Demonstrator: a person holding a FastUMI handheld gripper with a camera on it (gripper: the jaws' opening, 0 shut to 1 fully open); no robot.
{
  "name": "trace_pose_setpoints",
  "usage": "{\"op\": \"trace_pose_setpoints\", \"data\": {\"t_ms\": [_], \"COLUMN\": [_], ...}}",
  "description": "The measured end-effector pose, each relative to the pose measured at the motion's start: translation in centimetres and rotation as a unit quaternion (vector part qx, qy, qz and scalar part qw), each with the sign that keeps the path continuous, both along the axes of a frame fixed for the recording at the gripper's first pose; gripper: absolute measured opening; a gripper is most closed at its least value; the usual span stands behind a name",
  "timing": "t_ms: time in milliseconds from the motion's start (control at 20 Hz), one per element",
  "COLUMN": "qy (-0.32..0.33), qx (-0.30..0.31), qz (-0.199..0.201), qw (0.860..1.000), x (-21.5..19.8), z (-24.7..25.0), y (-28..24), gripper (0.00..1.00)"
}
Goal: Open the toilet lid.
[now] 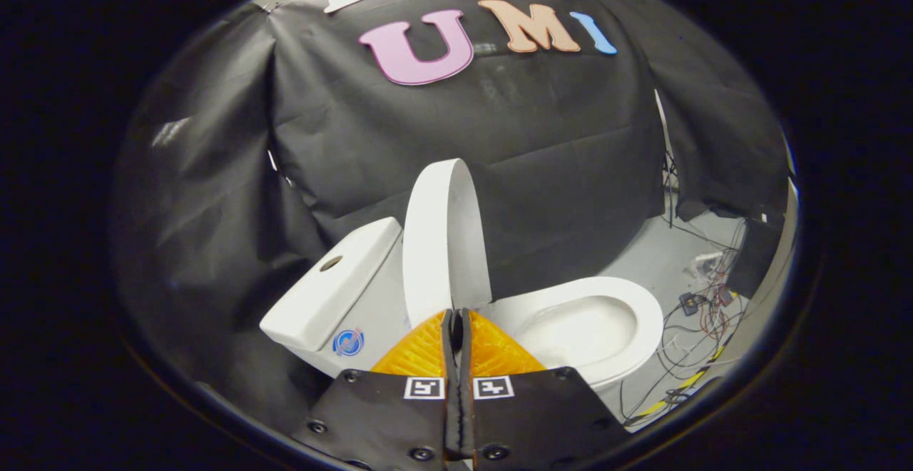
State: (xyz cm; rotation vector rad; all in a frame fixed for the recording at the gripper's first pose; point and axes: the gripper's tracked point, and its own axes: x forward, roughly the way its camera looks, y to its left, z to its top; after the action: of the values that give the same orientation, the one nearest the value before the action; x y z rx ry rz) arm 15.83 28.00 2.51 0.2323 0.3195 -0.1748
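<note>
Just past the fingertips, at about 12 o'clock from them, the toilet lid (444, 239) is seen raised upright, right next to the tank (329, 287) at its 9 o'clock. The gripper (456, 314) is pressed closed with nothing pinched in it. The open bowl (595, 325) is spotted at 2 o'clock, with loose cables (702, 307) scattered on the floor (653, 257) beyond it.

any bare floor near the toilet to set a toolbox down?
Bare grey floor lies beyond the bowl, bordered by the black cloth wall. Toward the booth's corner it is crowded with loose cables. The raised lid stands against the tank. The gripper is shut, holding nothing.
</note>
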Motion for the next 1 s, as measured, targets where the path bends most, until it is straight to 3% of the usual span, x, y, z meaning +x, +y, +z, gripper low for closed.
{"op": "trace_pose_setpoints", "data": {"t_ms": [350,750,1000], "qy": [0.007,-0.003,-0.003], "qx": [-0.049,-0.055,-0.116], "qz": [0.02,0.046,0.052], "qw": [0.999,0.997,0.992], "x": [1.0,1.9,2.2], "z": [0.3,0.3,0.2], "y": [3.4,6.4,8.3], "gripper": [0.0,0.01,0.01]}}
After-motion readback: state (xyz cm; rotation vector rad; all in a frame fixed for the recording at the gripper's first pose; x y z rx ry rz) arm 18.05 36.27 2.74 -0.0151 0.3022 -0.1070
